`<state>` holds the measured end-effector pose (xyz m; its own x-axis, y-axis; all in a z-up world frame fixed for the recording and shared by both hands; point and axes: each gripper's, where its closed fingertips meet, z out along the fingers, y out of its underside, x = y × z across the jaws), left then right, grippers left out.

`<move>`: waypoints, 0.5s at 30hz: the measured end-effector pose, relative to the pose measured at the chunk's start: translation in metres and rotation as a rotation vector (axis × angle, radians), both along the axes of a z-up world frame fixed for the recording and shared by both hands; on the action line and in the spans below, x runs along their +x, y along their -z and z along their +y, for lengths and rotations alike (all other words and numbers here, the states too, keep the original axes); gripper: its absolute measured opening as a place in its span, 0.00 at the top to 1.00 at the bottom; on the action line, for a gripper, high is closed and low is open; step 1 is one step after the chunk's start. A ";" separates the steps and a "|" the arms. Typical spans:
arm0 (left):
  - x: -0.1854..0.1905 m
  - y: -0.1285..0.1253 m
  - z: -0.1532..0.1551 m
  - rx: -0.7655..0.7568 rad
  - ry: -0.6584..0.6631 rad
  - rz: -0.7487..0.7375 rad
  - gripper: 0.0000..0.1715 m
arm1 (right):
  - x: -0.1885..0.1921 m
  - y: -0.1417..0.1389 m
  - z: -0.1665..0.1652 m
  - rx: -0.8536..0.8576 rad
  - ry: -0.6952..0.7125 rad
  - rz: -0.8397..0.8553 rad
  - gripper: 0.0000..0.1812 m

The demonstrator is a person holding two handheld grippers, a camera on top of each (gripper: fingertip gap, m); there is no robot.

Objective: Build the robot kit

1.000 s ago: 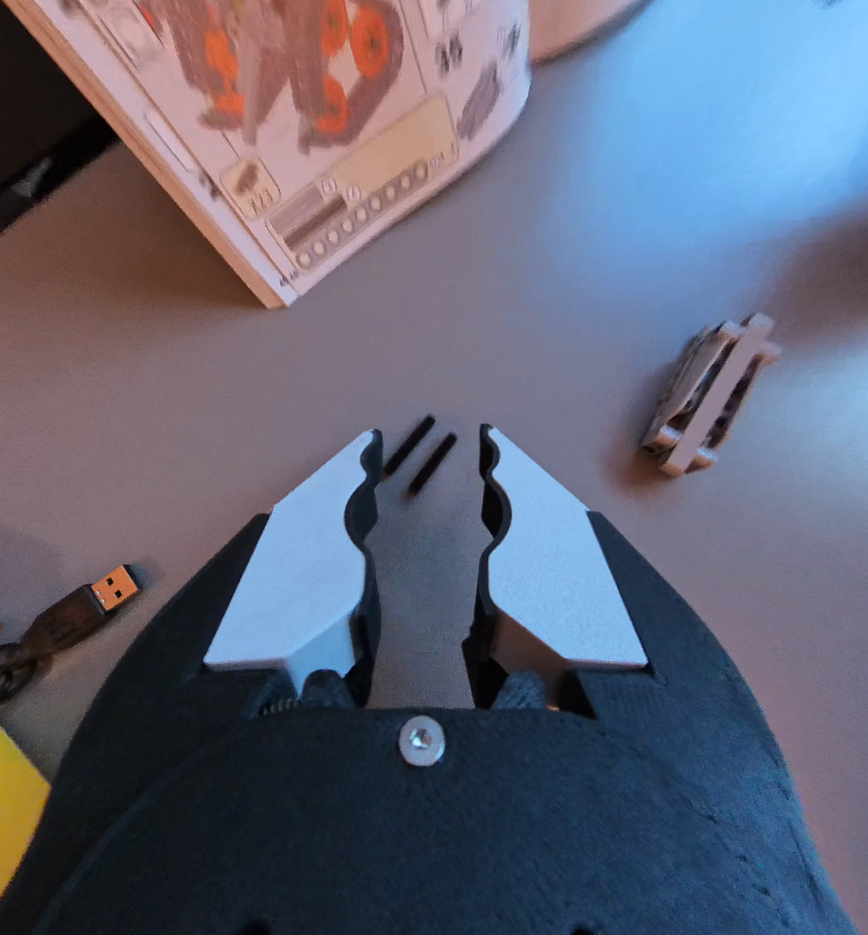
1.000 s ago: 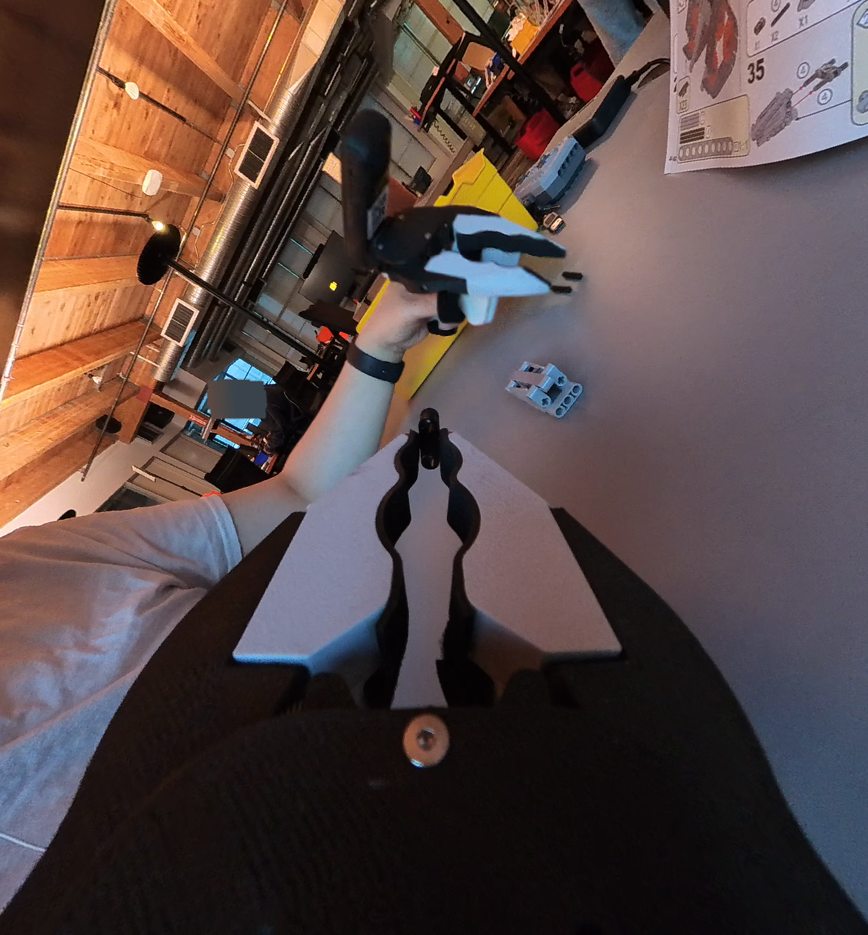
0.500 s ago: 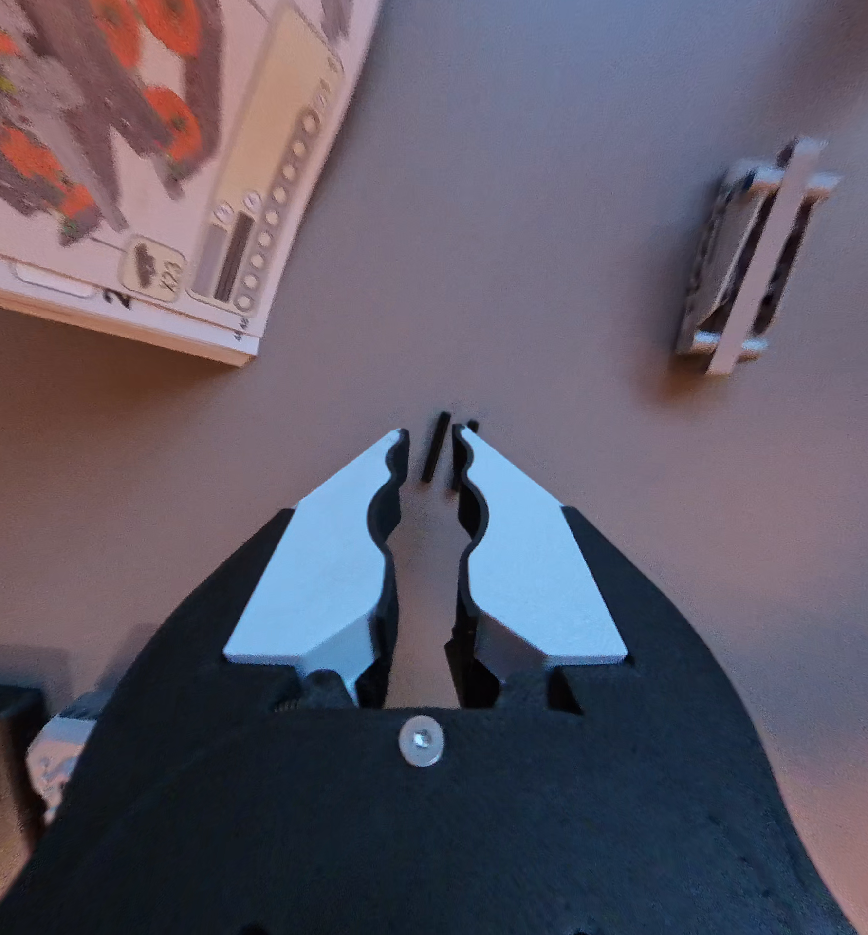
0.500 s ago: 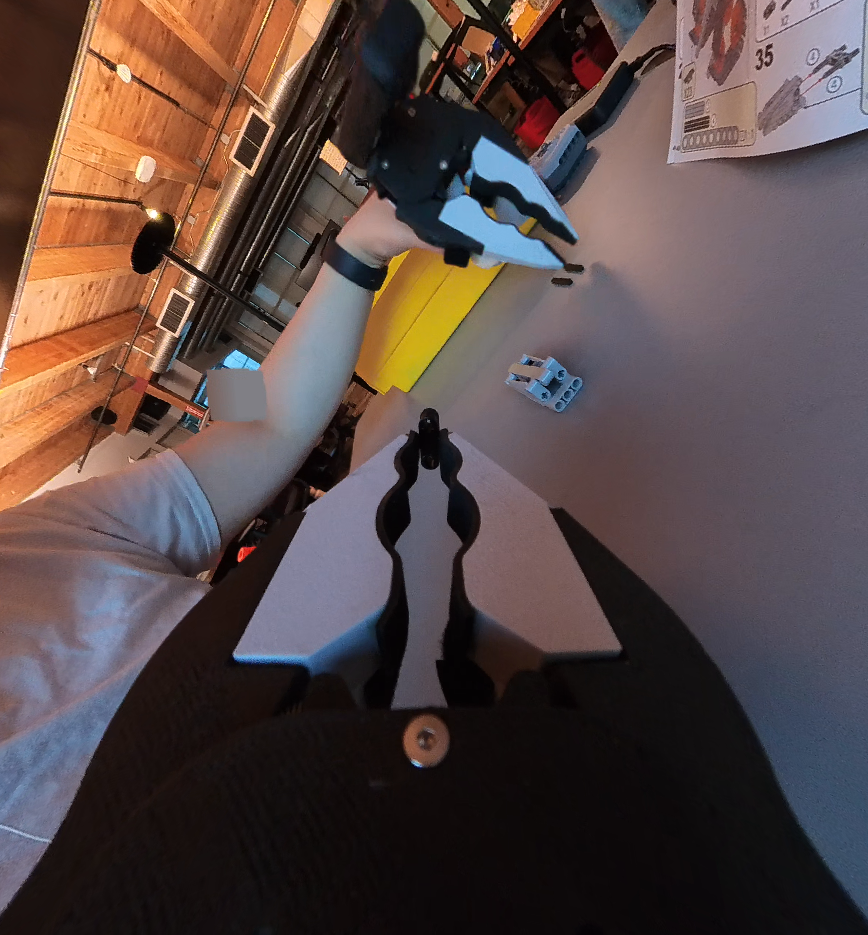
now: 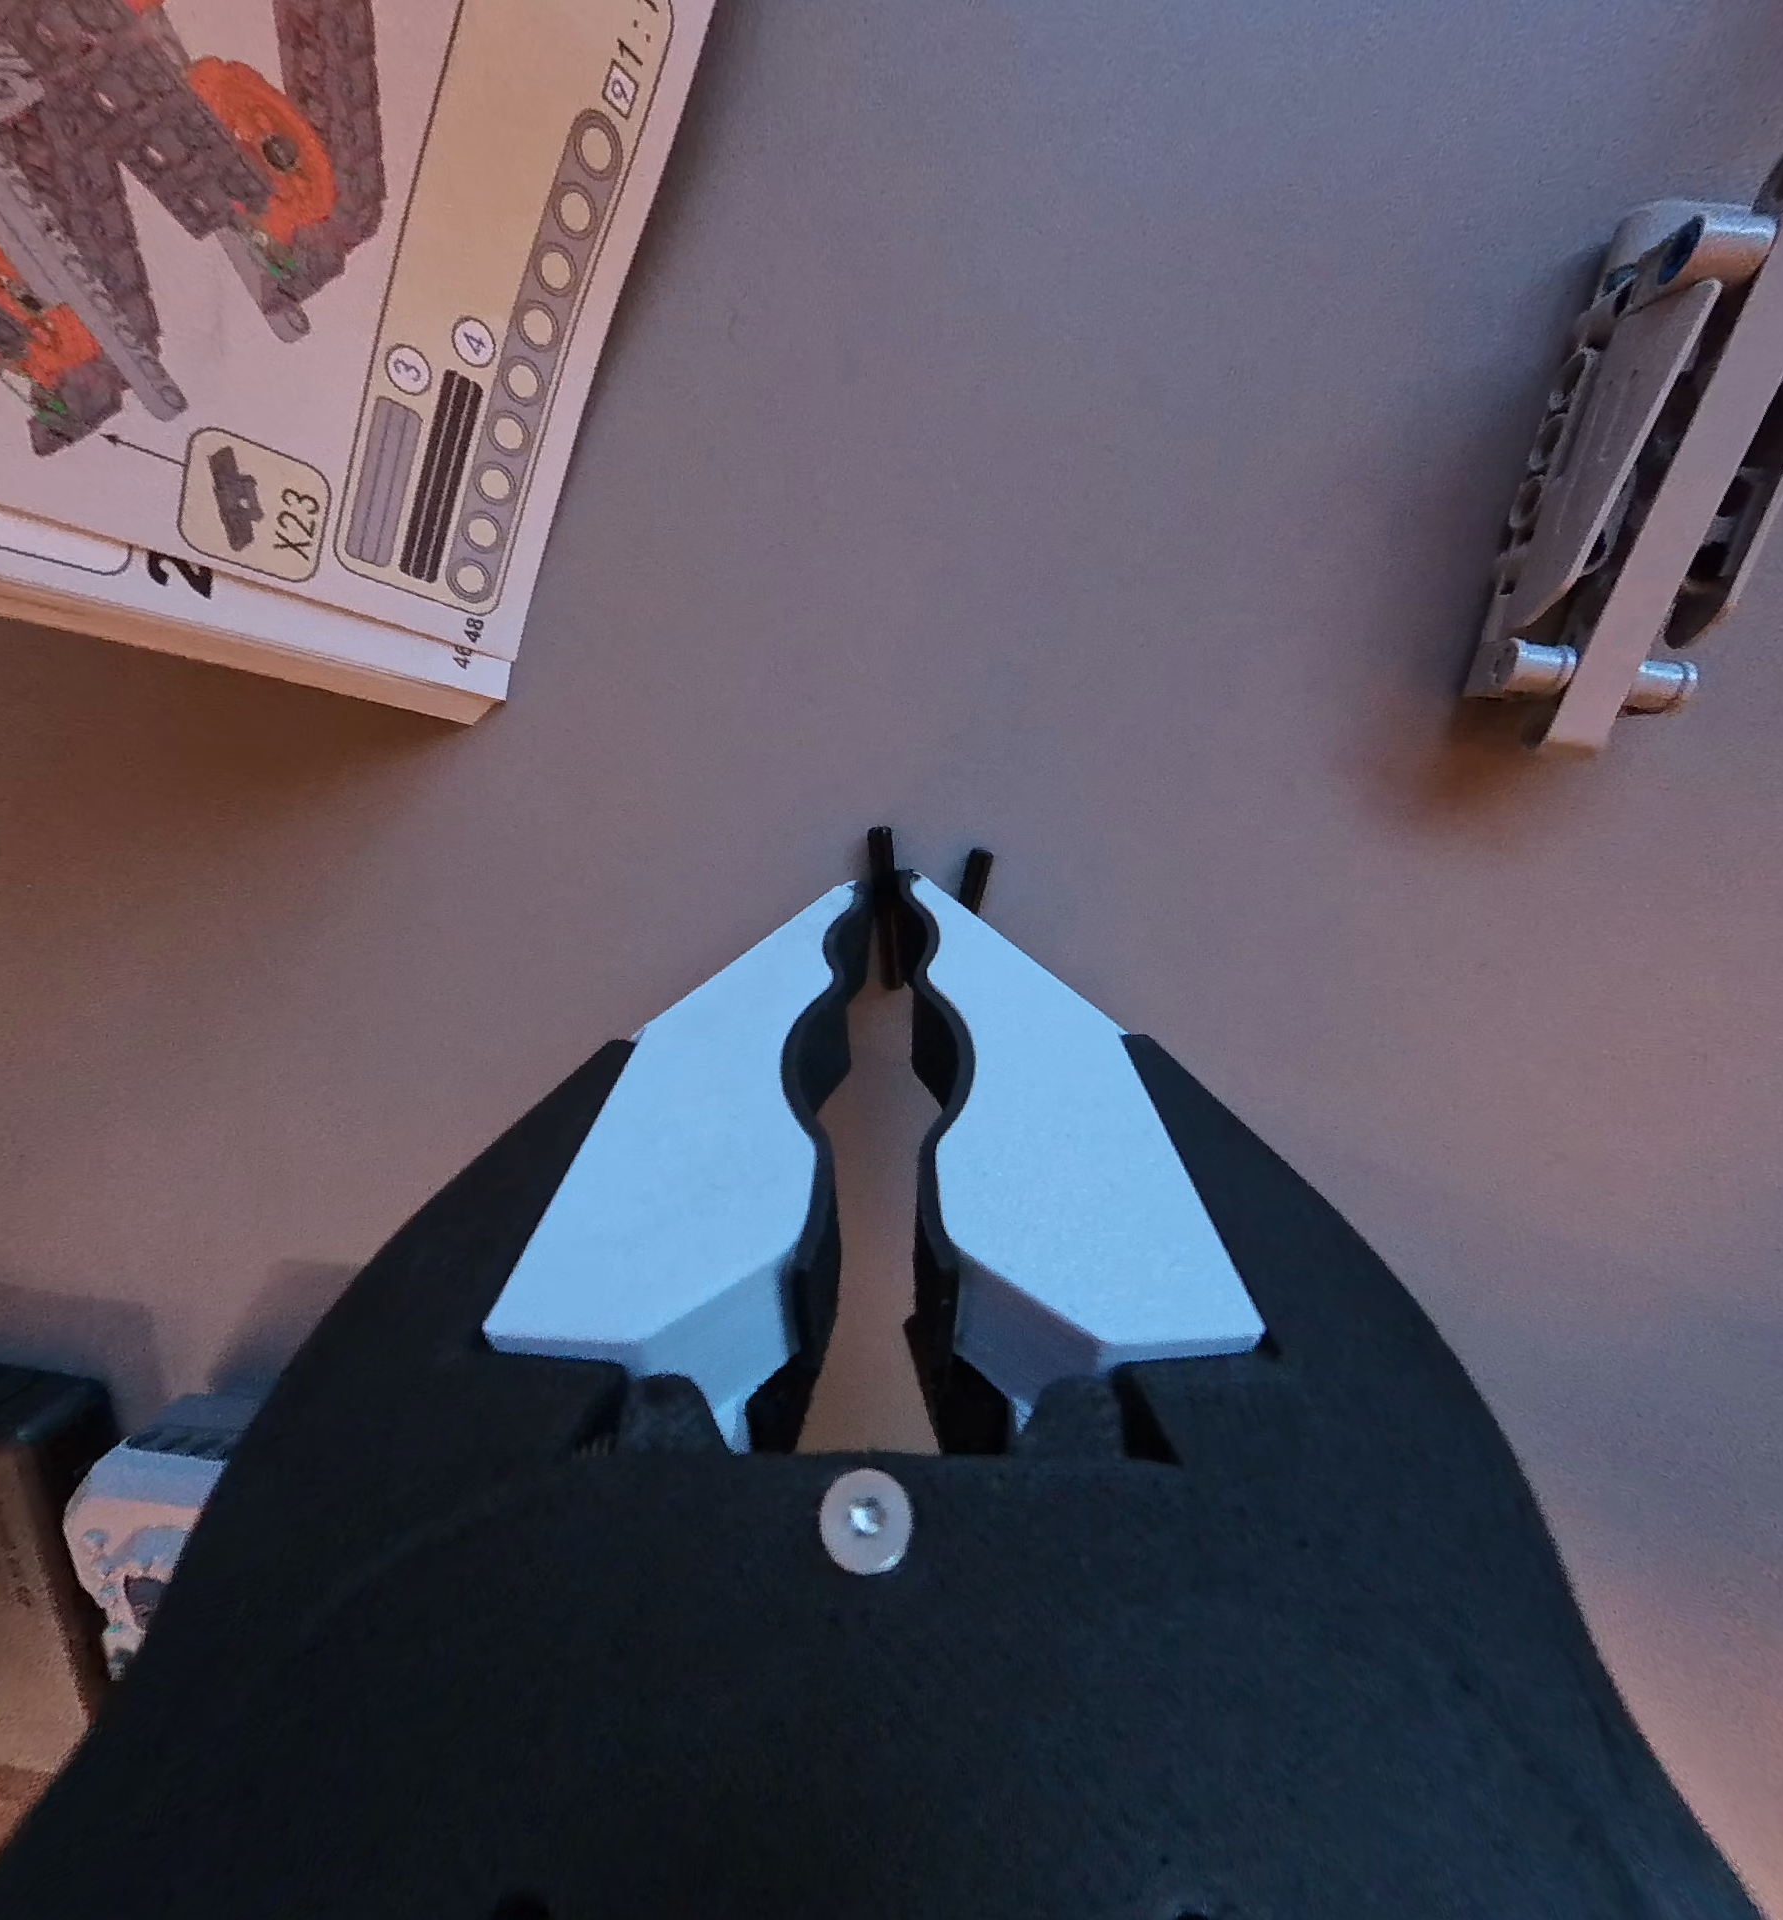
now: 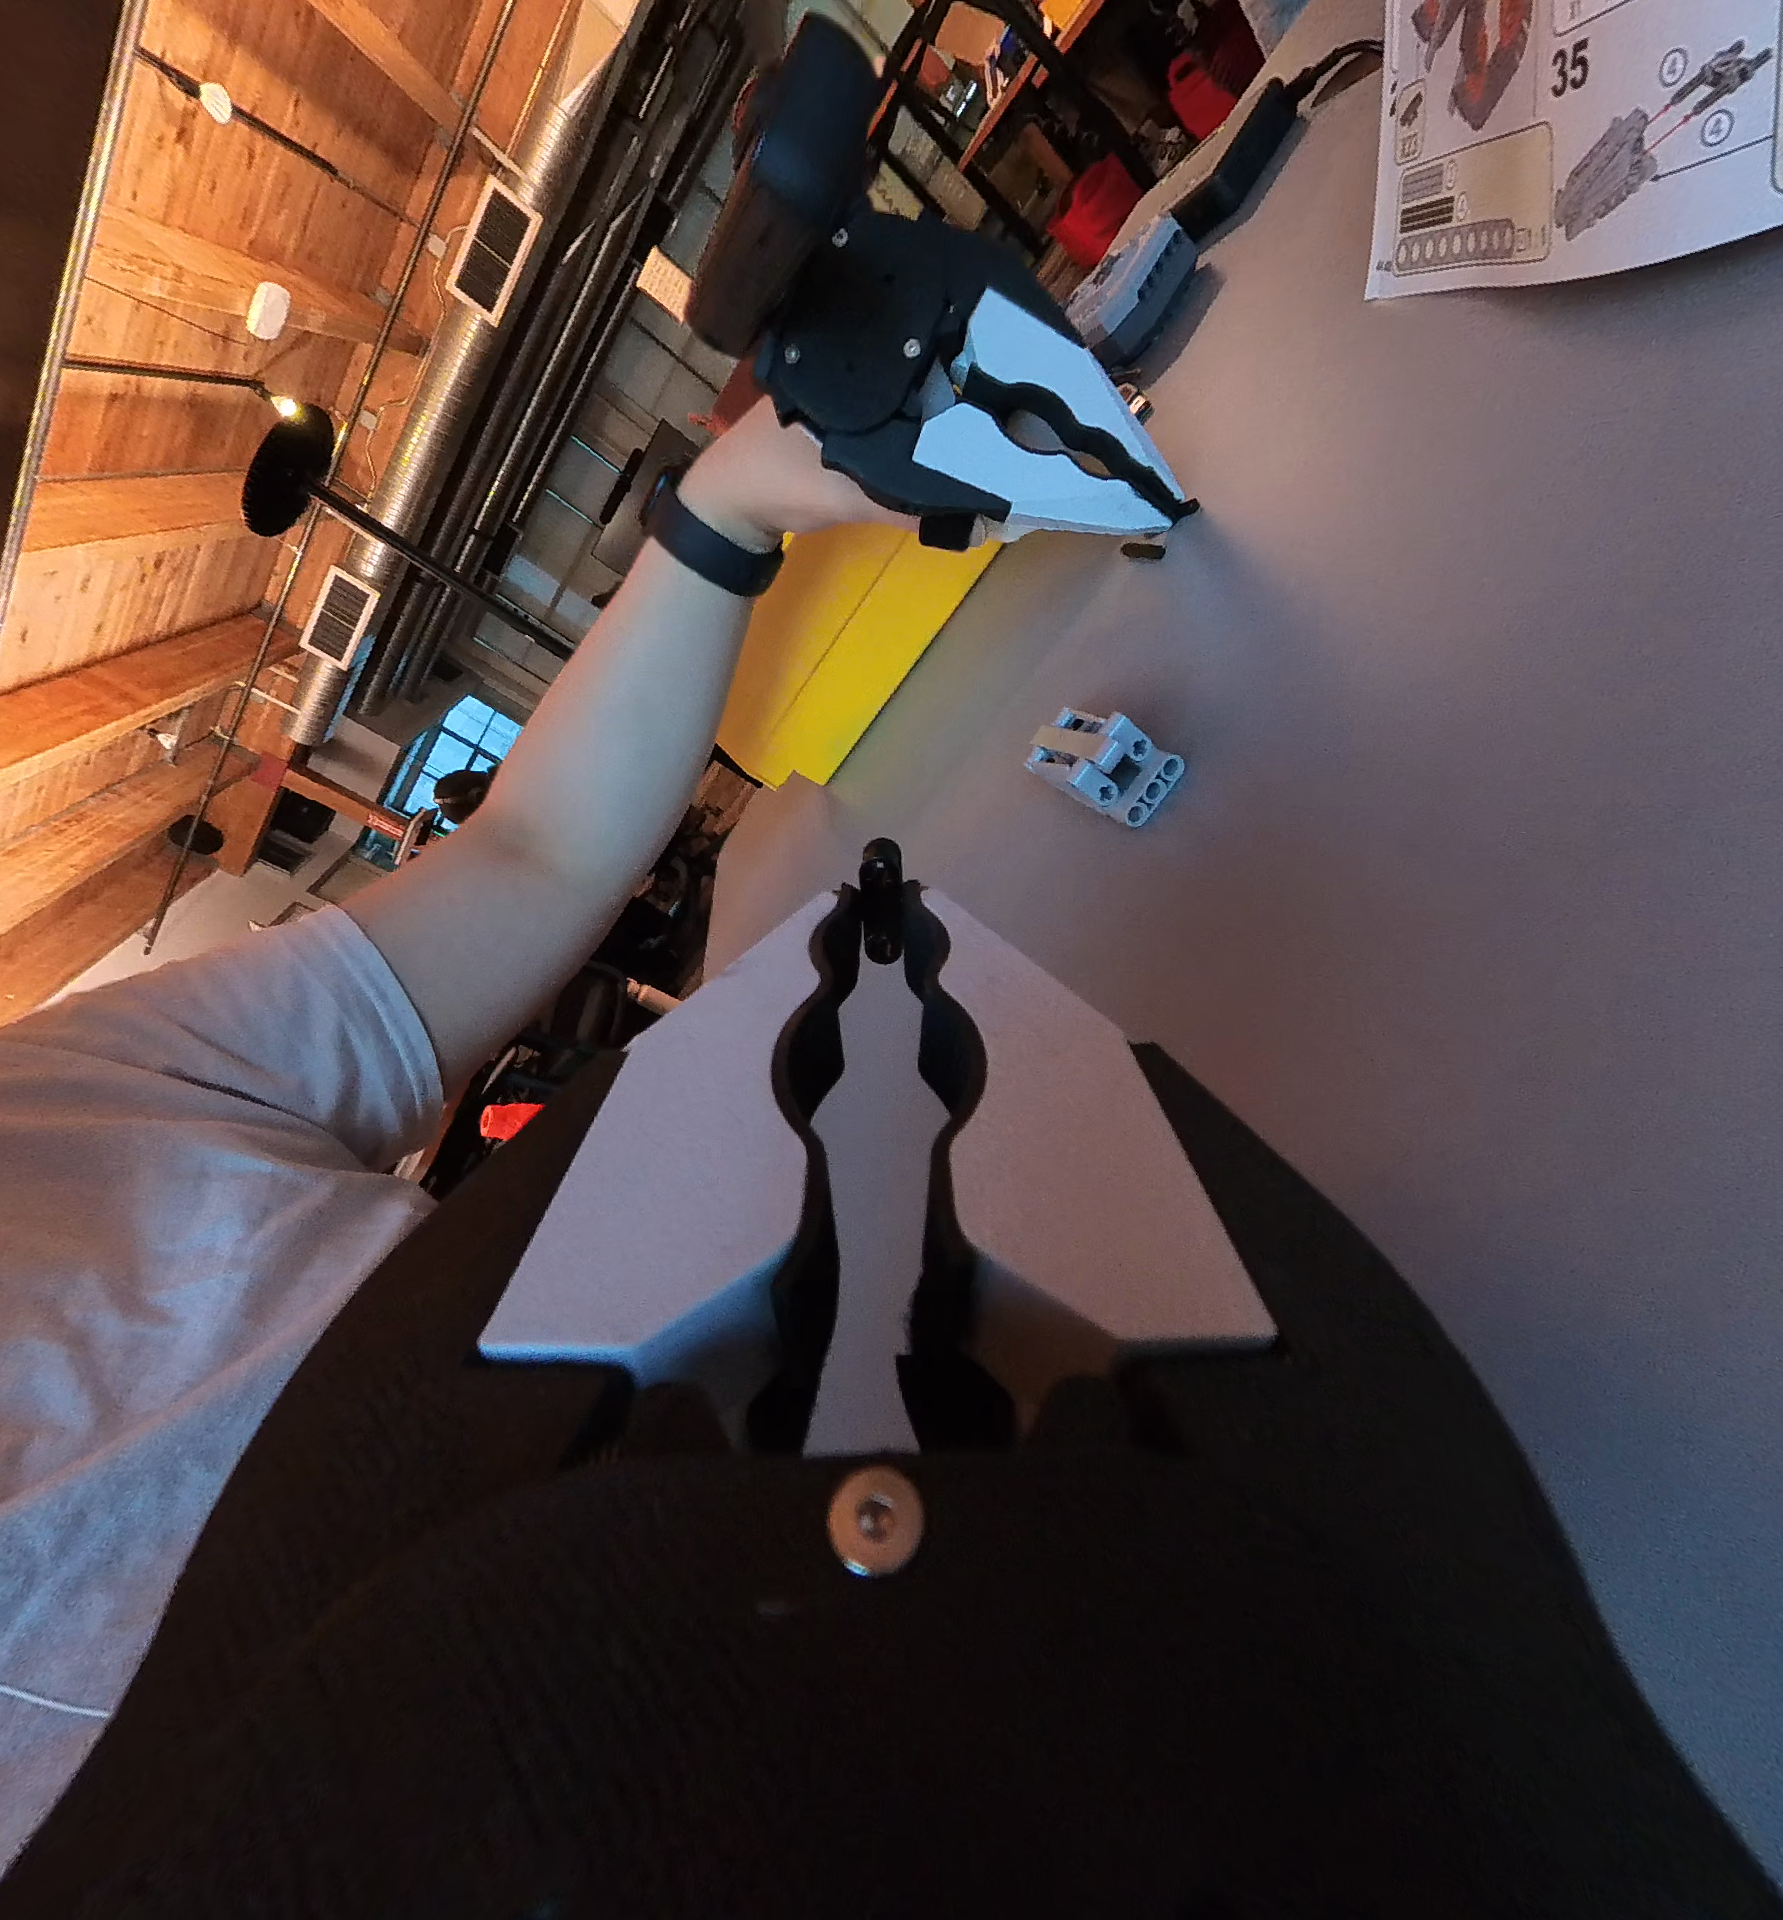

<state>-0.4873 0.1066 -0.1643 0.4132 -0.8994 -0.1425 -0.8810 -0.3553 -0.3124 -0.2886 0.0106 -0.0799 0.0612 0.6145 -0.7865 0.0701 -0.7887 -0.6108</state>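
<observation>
Left wrist view, far left: booklet flat on bench, grey block low at the edge. Centre: left gripper tipped steeply down at bench, fingers nearly together, pinching thin black rod at the very tips; rod on or just off bench, cannot tell which. Just right of it: second rod loose on bench, partly hidden by the finger. Far right: grey assembly, well apart, untouched. Right wrist view: bare forearm at left, yellow box behind. Right gripper rolled sideways, held off bench near the assembly, fingers pressed on short black pin poking past the tips.
</observation>
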 end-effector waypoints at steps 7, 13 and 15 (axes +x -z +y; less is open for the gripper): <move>-0.010 -0.002 0.007 0.095 -0.046 0.047 1.00 | 0.002 0.005 0.003 0.049 -0.003 -0.037 0.96; 0.040 -0.098 -0.010 0.328 -0.080 -0.342 1.00 | 0.019 -0.012 0.039 0.519 0.172 -0.160 0.96; 0.068 -0.139 -0.030 0.415 -0.022 -0.518 1.00 | 0.021 -0.033 0.051 0.649 0.177 -0.176 0.96</move>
<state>-0.4193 0.0764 -0.0253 0.5391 -0.8033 -0.2532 -0.5742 -0.1306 -0.8082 -0.2677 0.0611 -0.0474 0.2967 0.9263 -0.2322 0.1153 -0.2761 -0.9542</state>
